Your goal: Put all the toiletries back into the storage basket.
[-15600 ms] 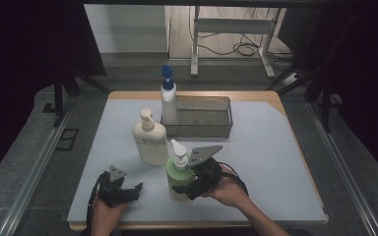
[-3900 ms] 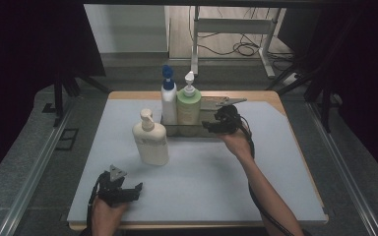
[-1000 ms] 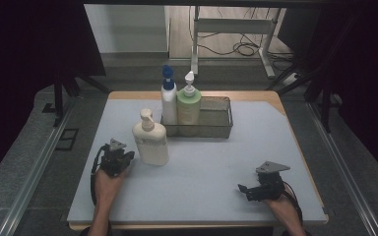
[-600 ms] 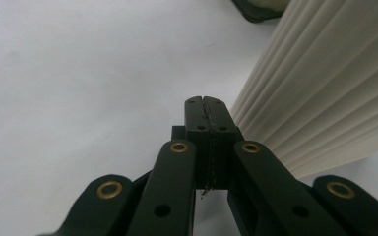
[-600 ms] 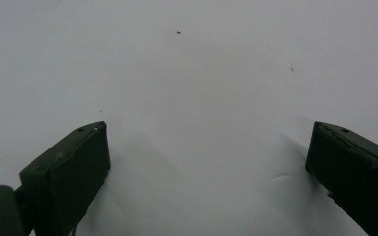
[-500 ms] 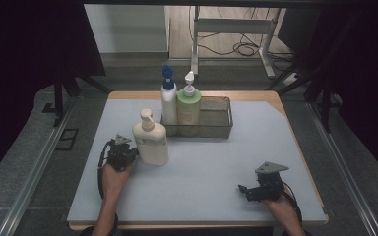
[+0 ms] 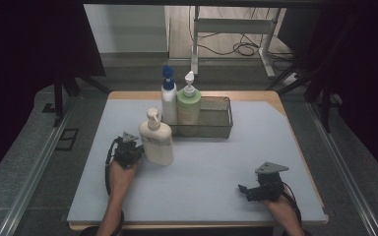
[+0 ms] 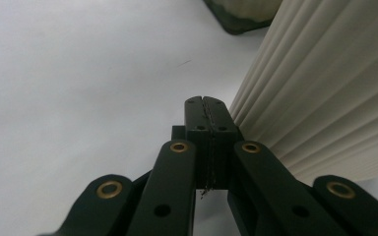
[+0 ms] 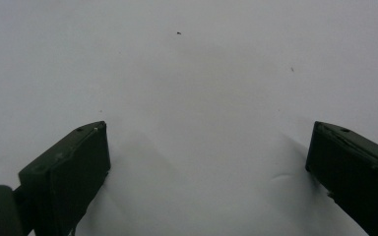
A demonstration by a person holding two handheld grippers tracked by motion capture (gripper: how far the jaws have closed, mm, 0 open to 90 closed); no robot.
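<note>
The left hand-held gripper (image 8: 207, 115) has its jaws pressed flat together with nothing between them, which its own view makes plain, along with the ribbed side of the cream pump bottle (image 8: 320, 98) rising just beside the tips; whether the tips touch that side cannot be told. The high view adds what the close one lacks: this left hand-held gripper (image 7: 127, 150) sits low on the worktop (image 7: 216, 196), right against the left flank of the cream pump bottle (image 7: 156, 140). The bottle stands upright, its long axis vertical, pump head on top; which way the nozzle points cannot be made out. Behind the bottle a mesh basket (image 7: 216, 118) holds a blue-capped bottle (image 7: 168, 101) and a green pump bottle (image 7: 189, 103), also upright. Well apart from the cream bottle, toward the near right corner, the right hand-held gripper (image 7: 248, 189) rests on the worktop; its own view shows the right hand-held gripper (image 9: 206, 162) gaping wide over bare surface, holding nothing.
</note>
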